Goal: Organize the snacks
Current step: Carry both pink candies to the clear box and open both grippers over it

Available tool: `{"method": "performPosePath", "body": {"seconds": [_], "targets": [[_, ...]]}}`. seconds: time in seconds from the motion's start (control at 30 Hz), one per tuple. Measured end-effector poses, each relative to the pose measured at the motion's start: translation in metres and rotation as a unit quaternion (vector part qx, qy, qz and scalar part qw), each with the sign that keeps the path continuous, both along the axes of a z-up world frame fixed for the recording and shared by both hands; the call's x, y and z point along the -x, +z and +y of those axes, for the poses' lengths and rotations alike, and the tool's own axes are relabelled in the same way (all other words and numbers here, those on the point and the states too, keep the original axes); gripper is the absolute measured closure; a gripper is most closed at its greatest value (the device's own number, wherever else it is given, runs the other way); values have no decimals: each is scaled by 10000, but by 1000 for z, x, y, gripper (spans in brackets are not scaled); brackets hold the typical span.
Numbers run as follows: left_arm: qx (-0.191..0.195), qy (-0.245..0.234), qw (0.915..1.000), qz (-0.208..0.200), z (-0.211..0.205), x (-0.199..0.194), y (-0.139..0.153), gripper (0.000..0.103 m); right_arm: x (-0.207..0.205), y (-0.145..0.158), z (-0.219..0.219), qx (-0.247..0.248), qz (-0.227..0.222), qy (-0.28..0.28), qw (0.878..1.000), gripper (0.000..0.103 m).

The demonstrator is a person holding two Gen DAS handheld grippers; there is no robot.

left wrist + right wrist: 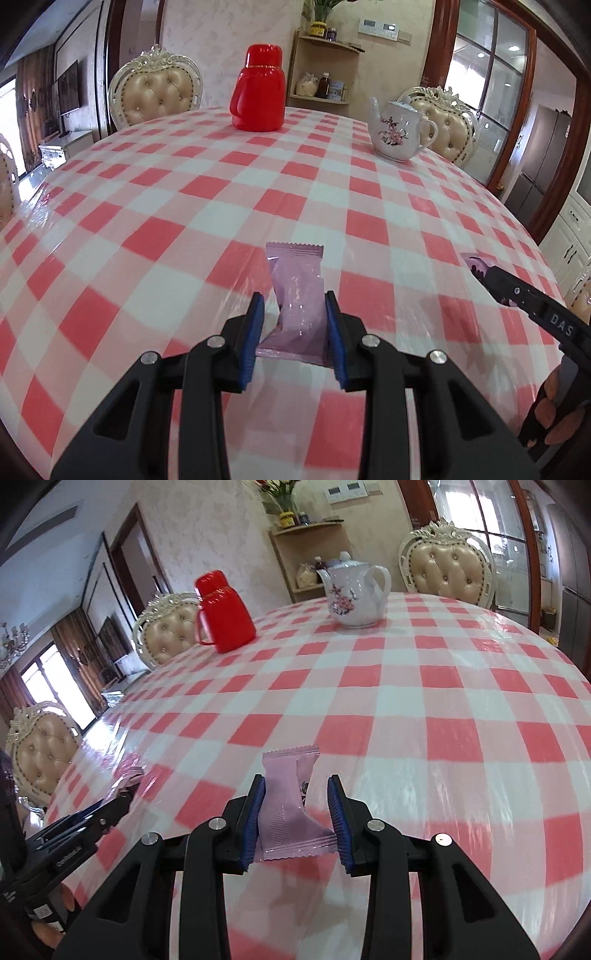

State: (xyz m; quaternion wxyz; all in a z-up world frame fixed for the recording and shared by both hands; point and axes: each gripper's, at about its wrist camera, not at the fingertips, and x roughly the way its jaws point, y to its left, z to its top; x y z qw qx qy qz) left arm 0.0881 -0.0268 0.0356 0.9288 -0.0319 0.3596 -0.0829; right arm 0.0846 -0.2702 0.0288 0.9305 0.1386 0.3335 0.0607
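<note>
Your table (155, 206) has a pink checked cloth; red flask (258, 88) and flowered teapot (397, 131) stand on its far side.

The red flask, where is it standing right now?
The red flask stands upright at the far side of the checked table, left of the flowered teapot and in front of a cream chair.

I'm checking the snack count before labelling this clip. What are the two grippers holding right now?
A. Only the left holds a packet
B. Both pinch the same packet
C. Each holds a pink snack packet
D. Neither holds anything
C: the left gripper is clamped on one pink snack packet and the right gripper on another packet.
</note>
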Motion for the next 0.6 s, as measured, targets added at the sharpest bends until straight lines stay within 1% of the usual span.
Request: {"method": "performPosePath", "body": {"seconds": [0.23, 0.37, 0.6], "targets": [[-82, 76, 9998, -178, 2, 39, 7, 70, 46, 10, 9, -150, -209, 69, 9996, 68], [35, 103, 9997, -206, 12, 63, 9, 70, 76, 15, 10, -167, -319, 113, 9993, 68], [189, 171, 9992, -313, 30, 100, 16, 70, 109, 16, 22, -67, -332, 238, 9991, 68]]}}
